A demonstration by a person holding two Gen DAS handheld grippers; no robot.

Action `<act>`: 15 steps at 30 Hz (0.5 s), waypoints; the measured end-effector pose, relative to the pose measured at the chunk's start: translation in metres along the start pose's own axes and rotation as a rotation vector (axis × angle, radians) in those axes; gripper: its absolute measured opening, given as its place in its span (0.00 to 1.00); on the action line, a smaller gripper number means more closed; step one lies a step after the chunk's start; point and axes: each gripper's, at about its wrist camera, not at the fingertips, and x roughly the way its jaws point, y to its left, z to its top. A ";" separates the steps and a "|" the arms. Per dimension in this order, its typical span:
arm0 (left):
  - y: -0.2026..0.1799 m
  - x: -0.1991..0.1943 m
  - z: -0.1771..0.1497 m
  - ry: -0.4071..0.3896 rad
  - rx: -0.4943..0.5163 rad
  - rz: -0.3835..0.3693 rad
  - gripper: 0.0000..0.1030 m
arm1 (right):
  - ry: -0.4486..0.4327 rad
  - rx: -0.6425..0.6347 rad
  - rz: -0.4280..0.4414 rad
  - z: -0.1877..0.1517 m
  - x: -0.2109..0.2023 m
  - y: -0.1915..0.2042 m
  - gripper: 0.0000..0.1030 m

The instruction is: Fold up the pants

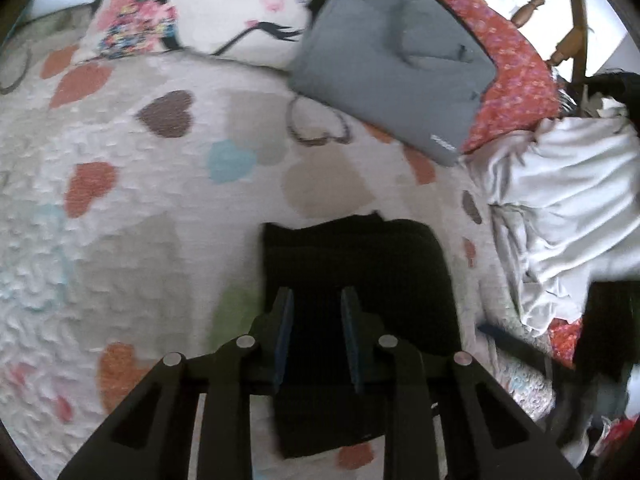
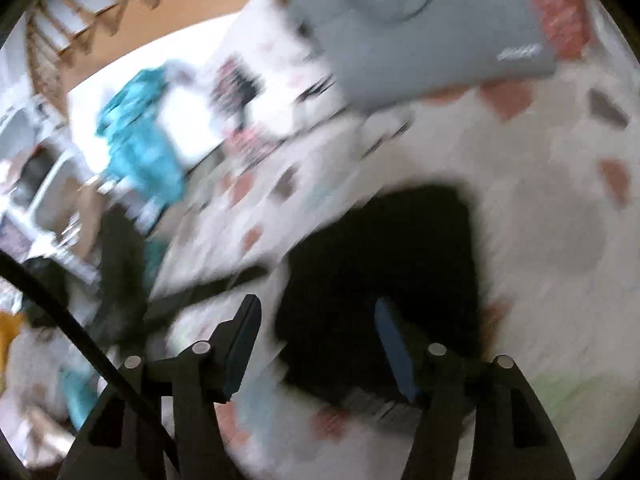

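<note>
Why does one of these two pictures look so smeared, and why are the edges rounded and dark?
Right wrist view: heavy streaky motion blur; the black pants and grey cushion lose their edges, while the right gripper stays sharp. Left wrist view: only mildly soft. Both: fisheye lens bends the scene, leaving black corners.

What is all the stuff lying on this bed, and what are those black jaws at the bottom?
black pants: one, black, folded, mid-bed under the jaws
bedspread: one, white with coloured hearts, beneath everything
grey folded garment: one, grey, far side
red floral cloth: one, red, beside the grey garment
pale crumpled clothes: a heap, whitish, at right
printed pillow: one, white, far left
left gripper: black, jaws narrowly apart, nothing gripped
right gripper: black, jaws wide, empty
</note>
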 end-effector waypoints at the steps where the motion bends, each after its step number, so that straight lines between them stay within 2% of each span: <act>1: -0.004 0.009 0.003 0.005 -0.005 0.008 0.23 | 0.001 0.029 -0.018 0.015 0.009 -0.012 0.63; 5: 0.011 0.044 0.012 0.049 -0.096 0.071 0.24 | 0.067 0.143 -0.013 0.049 0.051 -0.051 0.63; 6: 0.019 0.056 0.013 0.080 -0.129 0.061 0.27 | 0.100 0.173 -0.028 0.053 0.065 -0.060 0.62; 9: 0.024 0.058 0.016 0.083 -0.150 0.040 0.28 | 0.149 0.214 -0.071 0.055 0.087 -0.075 0.62; 13: 0.012 0.032 0.010 0.051 -0.101 0.052 0.28 | 0.075 0.143 -0.069 0.051 0.055 -0.059 0.62; 15: 0.004 0.018 -0.003 0.032 -0.055 0.063 0.28 | 0.036 0.100 -0.055 0.033 0.028 -0.049 0.62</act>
